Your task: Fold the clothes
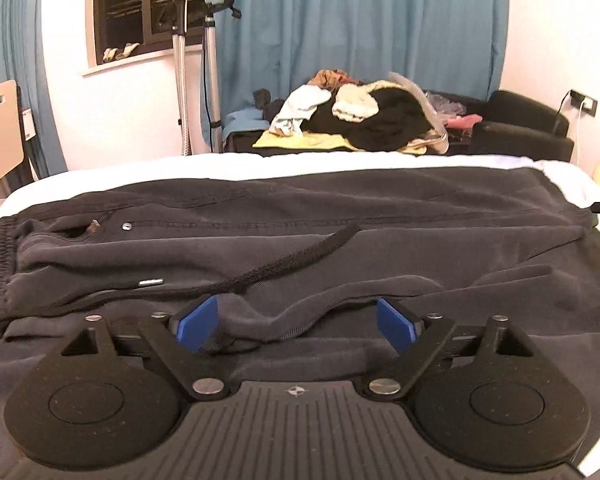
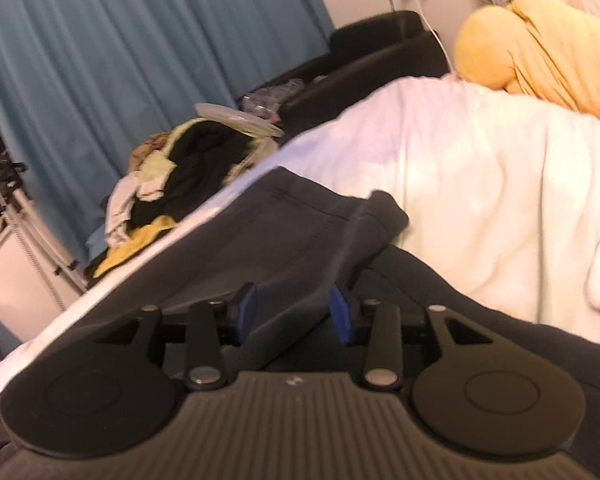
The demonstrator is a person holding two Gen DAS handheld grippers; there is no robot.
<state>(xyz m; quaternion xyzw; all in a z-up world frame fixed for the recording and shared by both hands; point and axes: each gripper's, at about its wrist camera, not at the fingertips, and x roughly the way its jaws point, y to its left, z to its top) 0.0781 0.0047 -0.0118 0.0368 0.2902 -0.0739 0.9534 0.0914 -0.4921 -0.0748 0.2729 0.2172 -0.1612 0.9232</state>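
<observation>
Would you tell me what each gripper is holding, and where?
Left gripper is open around a pants fold; right gripper straddles a fold, grip unclear.

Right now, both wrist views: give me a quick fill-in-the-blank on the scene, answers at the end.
1. The dark trousers lie on a bed with a ____ sheet.
2. The curtains behind the pile of clothes are ____.
3. A fold of the trousers sits between the blue pads of the left gripper and of the ____ gripper.
4. The pillow is ____.

Answers: white; blue; right; yellow
</observation>
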